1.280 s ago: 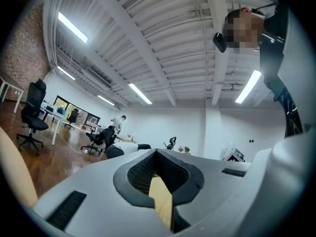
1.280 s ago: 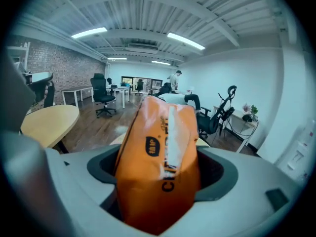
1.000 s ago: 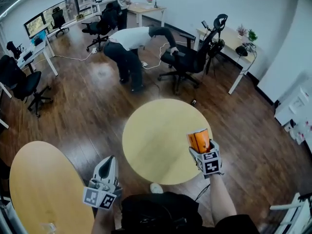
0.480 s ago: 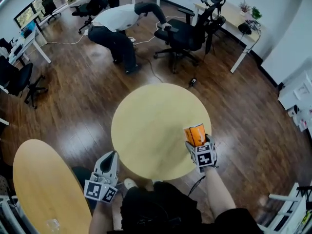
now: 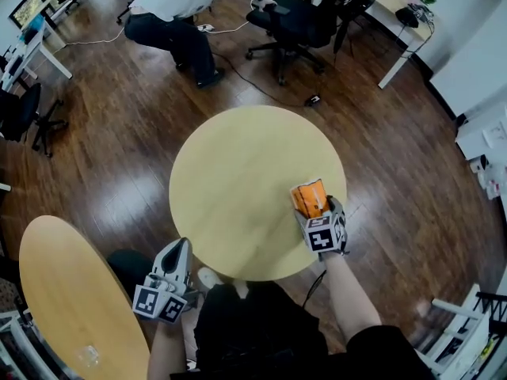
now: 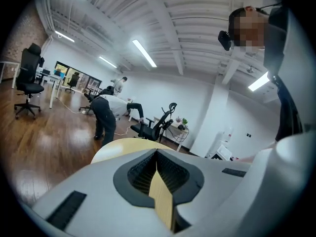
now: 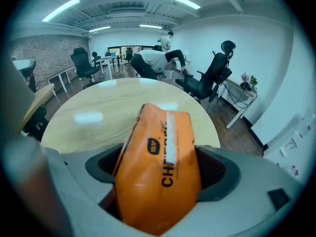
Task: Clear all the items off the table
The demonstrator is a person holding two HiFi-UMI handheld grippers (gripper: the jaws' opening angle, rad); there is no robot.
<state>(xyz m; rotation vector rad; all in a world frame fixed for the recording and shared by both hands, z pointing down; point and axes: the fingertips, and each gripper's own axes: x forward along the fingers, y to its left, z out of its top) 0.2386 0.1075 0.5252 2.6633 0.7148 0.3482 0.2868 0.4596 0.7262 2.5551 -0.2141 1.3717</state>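
Fingers (image 7: pixel 220 174) of right gripper (image 7: pixel 160 168) clamp orange packet (image 7: pixel 158 132).

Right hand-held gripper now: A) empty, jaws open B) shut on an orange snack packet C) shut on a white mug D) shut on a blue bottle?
B: the right hand-held gripper has its jaws pressed on both sides of the orange crinkled plastic snack packet, with the round pale wooden table beyond it.

Your packet (image 5: pixel 307 196) is orange with black lettering. Your right gripper (image 5: pixel 315 212) and left gripper (image 5: pixel 179 248) are pale grey with black-and-white markers. The table (image 5: pixel 238 172) is pale yellow, the floor (image 5: pixel 103 157) dark brown.
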